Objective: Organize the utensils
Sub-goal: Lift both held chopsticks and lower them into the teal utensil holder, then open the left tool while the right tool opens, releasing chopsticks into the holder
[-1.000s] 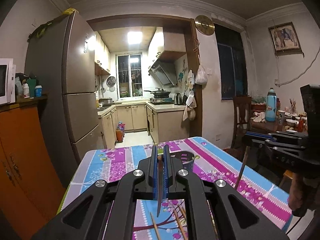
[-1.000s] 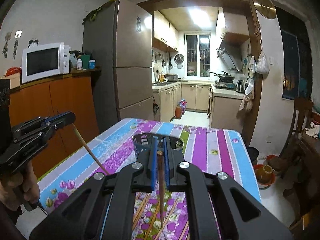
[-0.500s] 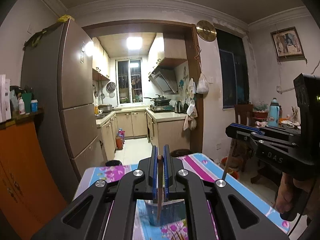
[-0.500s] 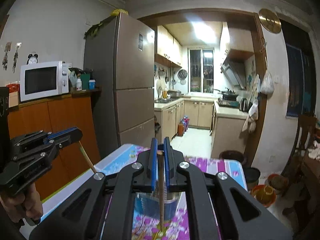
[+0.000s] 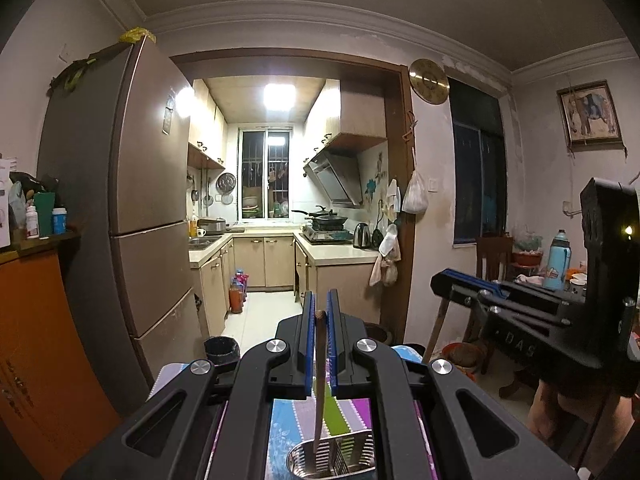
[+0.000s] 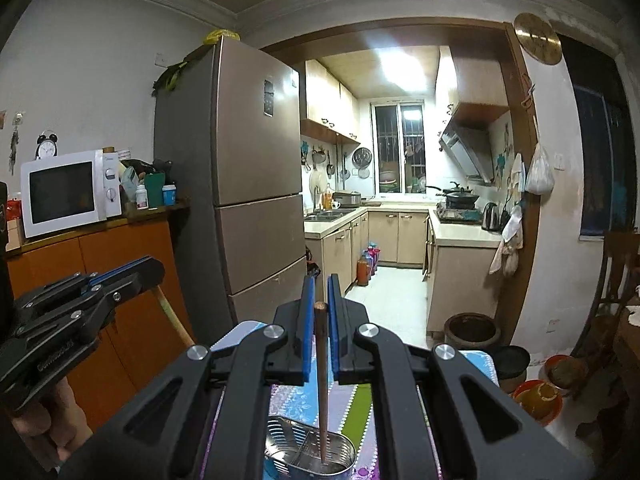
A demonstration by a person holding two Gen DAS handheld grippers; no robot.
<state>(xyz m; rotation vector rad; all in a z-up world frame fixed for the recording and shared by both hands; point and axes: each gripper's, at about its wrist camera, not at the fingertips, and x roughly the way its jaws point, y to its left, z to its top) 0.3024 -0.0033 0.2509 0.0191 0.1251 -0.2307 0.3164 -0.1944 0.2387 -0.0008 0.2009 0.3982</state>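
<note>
a second ago both my grippers sat low over the flowered tablecloth with loose chopsticks lying on it; now they are higher, the cloth has shrunk to a strip at the bottom of each view, and the steel utensil holder has come in underneath.

my left gripper (image 5: pixel 320 312) is clamped on a brown chopstick (image 5: pixel 319 384) that hangs down with its tip over the utensil holder (image 5: pixel 332 456); whether the tip is inside i cannot tell. my right gripper (image 6: pixel 319 312) is pinched on a second chopstick (image 6: pixel 321 384), whose tip reaches down into the same slotted holder (image 6: pixel 310 452), in its right-hand part. from each camera the other gripper shows off to the side, stick hanging from its fingers.

the holder stands on the striped, flowered tablecloth (image 6: pixel 360 400), near the table's far end. just past that edge a dark bin (image 5: pixel 221 350) sits on the floor by the fridge (image 6: pixel 256 180); an orange cabinet (image 6: pixel 132 320) with a microwave (image 6: pixel 66 192) stands to the left. on the right are bowls on the floor (image 6: pixel 536 396) and a wooden chair (image 6: pixel 616 280). straight ahead the doorway opens onto a lit kitchen with a clear floor.
</note>
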